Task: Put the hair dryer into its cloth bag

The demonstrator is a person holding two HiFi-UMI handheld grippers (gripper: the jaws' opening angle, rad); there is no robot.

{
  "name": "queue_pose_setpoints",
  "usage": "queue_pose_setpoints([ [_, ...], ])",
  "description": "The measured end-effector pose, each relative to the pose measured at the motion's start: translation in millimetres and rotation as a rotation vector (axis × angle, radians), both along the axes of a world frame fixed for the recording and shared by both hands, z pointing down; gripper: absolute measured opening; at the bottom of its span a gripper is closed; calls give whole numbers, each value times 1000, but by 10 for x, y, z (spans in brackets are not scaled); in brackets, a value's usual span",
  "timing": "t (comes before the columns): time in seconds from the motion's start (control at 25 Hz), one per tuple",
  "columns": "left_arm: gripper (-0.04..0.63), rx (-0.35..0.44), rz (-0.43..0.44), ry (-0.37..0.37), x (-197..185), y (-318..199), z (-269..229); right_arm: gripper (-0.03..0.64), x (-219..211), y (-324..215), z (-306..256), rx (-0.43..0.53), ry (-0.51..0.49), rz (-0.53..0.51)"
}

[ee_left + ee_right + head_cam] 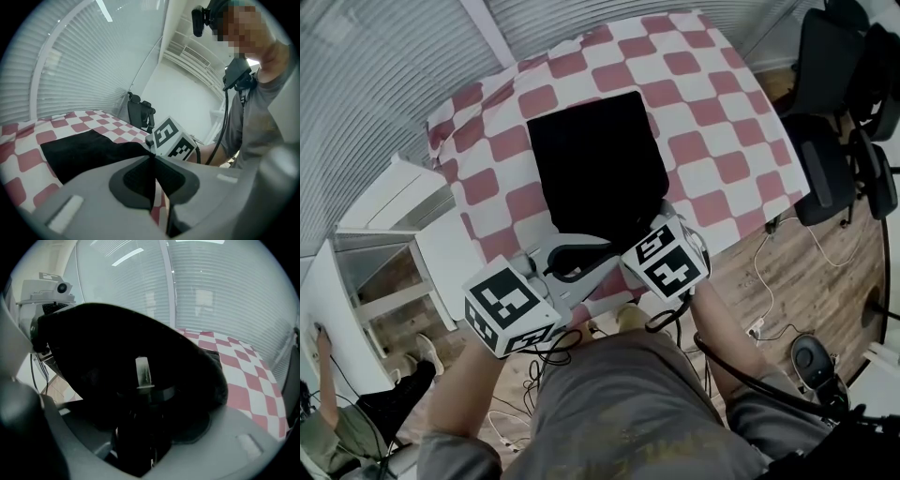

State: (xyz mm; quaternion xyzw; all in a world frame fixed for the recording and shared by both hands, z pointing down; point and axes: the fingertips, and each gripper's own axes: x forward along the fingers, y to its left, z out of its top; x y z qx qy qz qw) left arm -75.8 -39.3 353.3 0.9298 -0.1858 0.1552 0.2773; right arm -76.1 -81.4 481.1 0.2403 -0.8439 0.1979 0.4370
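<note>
Two grippers at near edge of black cloth bag [598, 159] on checked tablecloth [712, 122]: left gripper [152, 159] pinched onto bag hem, right gripper [145, 397] clamped round dark hair dryer [140, 439].

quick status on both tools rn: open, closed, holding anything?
Left tool: closed, apparently pinching the edge of the cloth bag.
Right tool: closed on the hair dryer, whose front end sits inside the bag.

Cloth bag [598, 159] on table [712, 141], hair dryer [140, 437] at its near edge — chairs [830, 141] right, shelf [398, 248] left.
</note>
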Motion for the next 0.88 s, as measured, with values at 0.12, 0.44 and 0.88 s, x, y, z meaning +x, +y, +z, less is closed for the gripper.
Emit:
queue_pose_setpoints([
  [0.12,29,-14,-19,2,-19,-29,54,314,2,-38,82,23,31,-13],
  [0.44,29,-36,-71,51,-61,-118,106,324,-57,-97,242,112,56,-51],
  [0.88,28,-27,-194,100,-252,-264,-10,449,-4,154,0,136,-66,-113],
])
